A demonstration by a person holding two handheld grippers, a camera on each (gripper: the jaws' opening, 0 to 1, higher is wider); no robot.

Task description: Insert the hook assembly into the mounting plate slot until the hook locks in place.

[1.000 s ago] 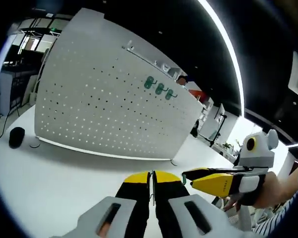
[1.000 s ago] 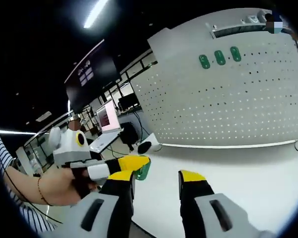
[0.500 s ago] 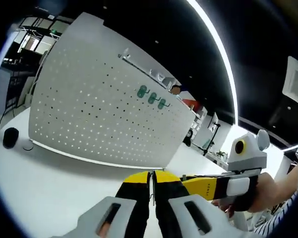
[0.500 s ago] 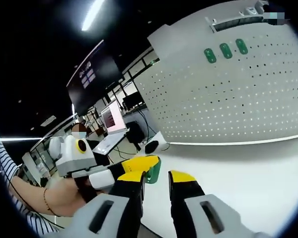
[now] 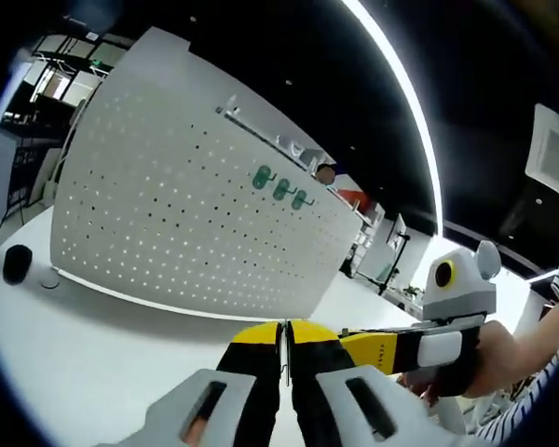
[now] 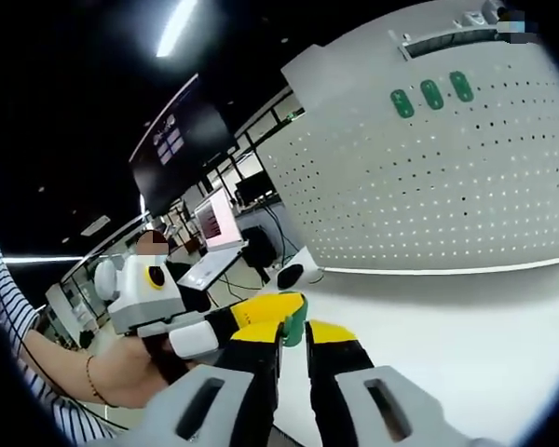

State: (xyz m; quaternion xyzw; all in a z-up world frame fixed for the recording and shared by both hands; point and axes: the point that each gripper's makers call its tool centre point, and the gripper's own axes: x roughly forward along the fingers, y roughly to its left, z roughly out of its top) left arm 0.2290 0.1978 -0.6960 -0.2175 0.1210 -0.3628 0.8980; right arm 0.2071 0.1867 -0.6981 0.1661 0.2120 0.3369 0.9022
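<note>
A white pegboard plate [image 5: 168, 214] [image 6: 447, 186] stands upright on the table, with three green hooks [image 5: 280, 188] [image 6: 431, 93] in a row near its top. My left gripper [image 5: 284, 328] is shut; in the right gripper view it [image 6: 278, 305] reaches in from the left, holding a green hook [image 6: 295, 321] at its tip. My right gripper [image 6: 293, 328] has its jaws close on either side of that hook; whether they press it is unclear. In the left gripper view it [image 5: 347, 341] reaches in from the right and meets my left jaws' tips.
The white table [image 5: 93, 345] [image 6: 475, 326] runs in front of the board. A black mouse-like object [image 5: 17, 263] [image 6: 290, 276] lies by the board's end. A person's hands [image 5: 503, 358] [image 6: 102, 363] hold the grippers. Desks with monitors [image 6: 219, 219] stand behind.
My right gripper's jaws have narrowed from wide apart to close around the green hook in my left gripper. Both views shifted slightly; the board stays put.
</note>
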